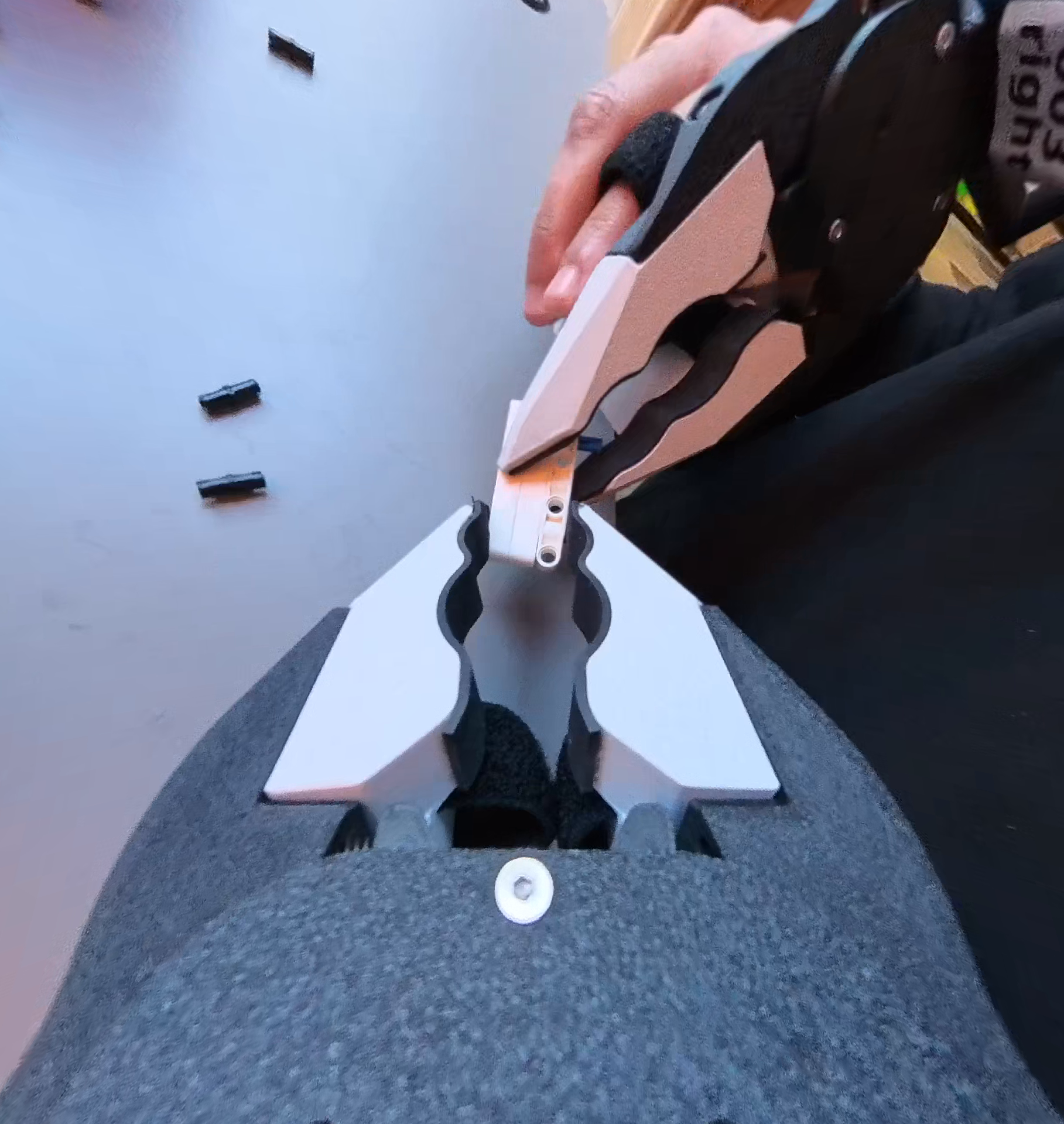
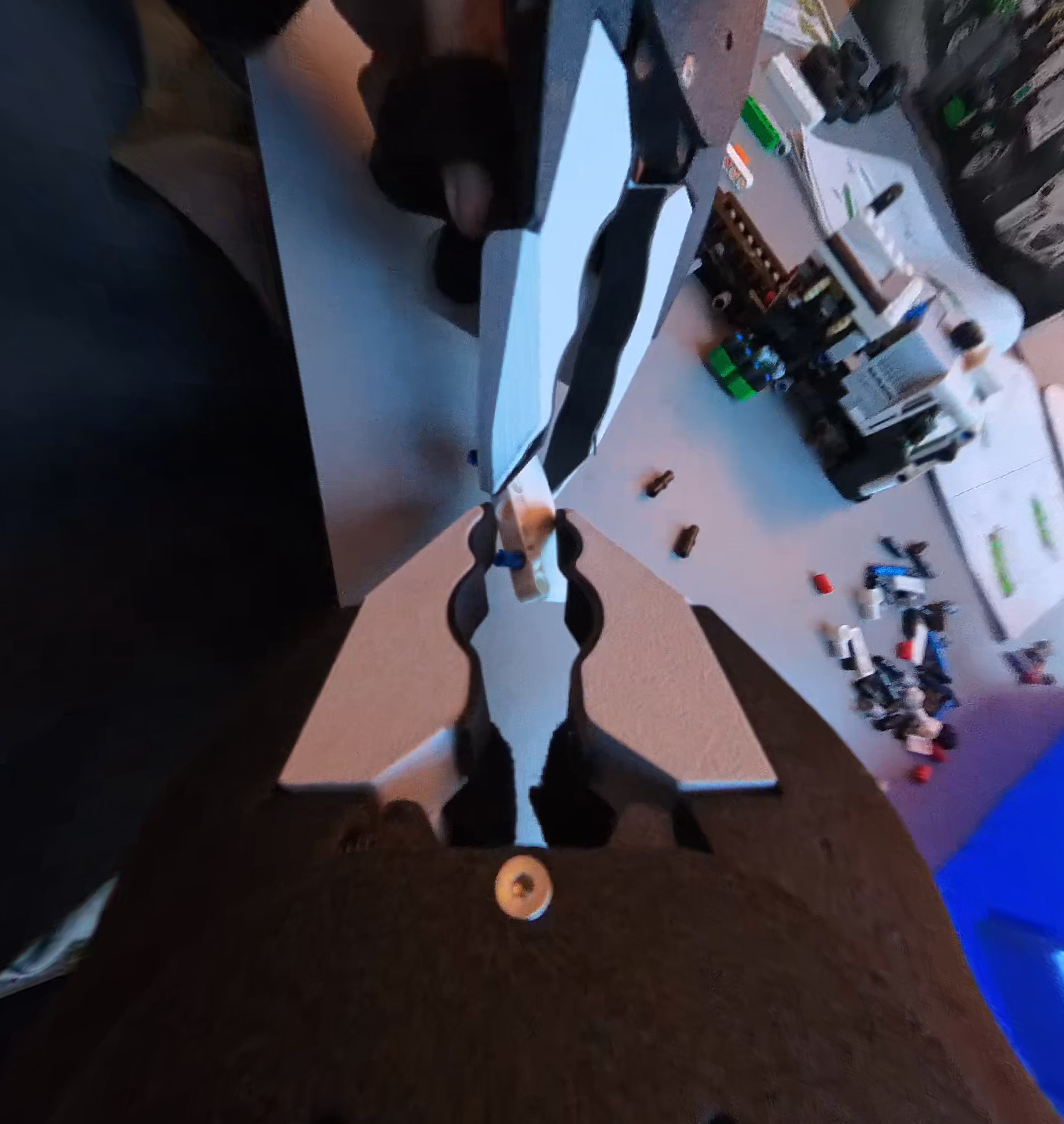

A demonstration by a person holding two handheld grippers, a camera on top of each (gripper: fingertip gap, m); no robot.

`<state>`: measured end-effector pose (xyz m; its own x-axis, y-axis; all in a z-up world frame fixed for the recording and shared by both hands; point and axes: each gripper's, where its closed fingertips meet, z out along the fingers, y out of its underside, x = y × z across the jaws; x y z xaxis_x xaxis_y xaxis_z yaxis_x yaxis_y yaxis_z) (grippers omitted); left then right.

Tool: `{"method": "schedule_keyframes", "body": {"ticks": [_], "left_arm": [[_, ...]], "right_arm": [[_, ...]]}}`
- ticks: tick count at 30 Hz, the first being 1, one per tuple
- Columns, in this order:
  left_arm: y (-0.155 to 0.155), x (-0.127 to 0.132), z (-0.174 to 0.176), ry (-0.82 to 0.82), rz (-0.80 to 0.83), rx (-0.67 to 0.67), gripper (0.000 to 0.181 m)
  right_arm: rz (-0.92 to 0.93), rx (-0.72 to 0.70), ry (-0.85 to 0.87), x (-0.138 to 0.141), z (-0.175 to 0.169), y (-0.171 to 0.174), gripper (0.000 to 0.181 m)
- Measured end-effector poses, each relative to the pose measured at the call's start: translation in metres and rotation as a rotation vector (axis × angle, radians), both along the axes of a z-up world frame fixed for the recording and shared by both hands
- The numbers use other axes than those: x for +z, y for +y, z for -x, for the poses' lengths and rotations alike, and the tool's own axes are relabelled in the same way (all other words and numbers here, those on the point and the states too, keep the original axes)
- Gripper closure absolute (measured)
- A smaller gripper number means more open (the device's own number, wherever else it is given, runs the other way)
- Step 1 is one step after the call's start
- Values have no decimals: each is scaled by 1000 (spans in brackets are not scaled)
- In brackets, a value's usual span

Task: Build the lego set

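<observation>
My left gripper and right gripper both clamp 1 white beam above the table, tips meeting. A blue pin juts from its left side, blurred. 2 black pins lie far left.

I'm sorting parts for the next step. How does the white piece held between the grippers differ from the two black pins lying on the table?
The white piece is pale, flat with round holes, and held above the table; the black pins are dark, small and rod-shaped, lying loose. Both are lego parts.
</observation>
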<state>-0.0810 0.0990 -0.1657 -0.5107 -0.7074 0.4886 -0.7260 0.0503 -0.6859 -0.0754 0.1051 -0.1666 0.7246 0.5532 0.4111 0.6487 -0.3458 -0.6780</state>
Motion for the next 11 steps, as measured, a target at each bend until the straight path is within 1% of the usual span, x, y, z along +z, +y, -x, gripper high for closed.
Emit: {"method": "schedule_keyframes", "body": {"ticks": [2, 3, 4, 5, 7, 9, 11], "left_arm": [[1, 2, 7, -74, -33, 6, 157], [0, 6, 12, -137, -49, -4, 162], [-1, 12, 19, -202, -66, -20, 154], [-1, 14, 25, -252, -104, -35, 150], [5, 10, 36, -322, -255, -65, 149], [11, 3, 38, -386, -396, -75, 149], [6, -3, 40, -398, -453, -117, 156]], "right_arm": [[-2, -4, -17, 0, 7, 0, 163], [19, 8, -2, -2, 13, -1, 169], [40, -1, -4, -6, 13, -2, 174], [42, -11, 10, -8, 13, -1, 174], [87, 11, 149, -6, 23, -3, 174], [150, 36, 295, 0, 32, -3, 174], [204, 62, 357, 2, 38, -1, 174]]}}
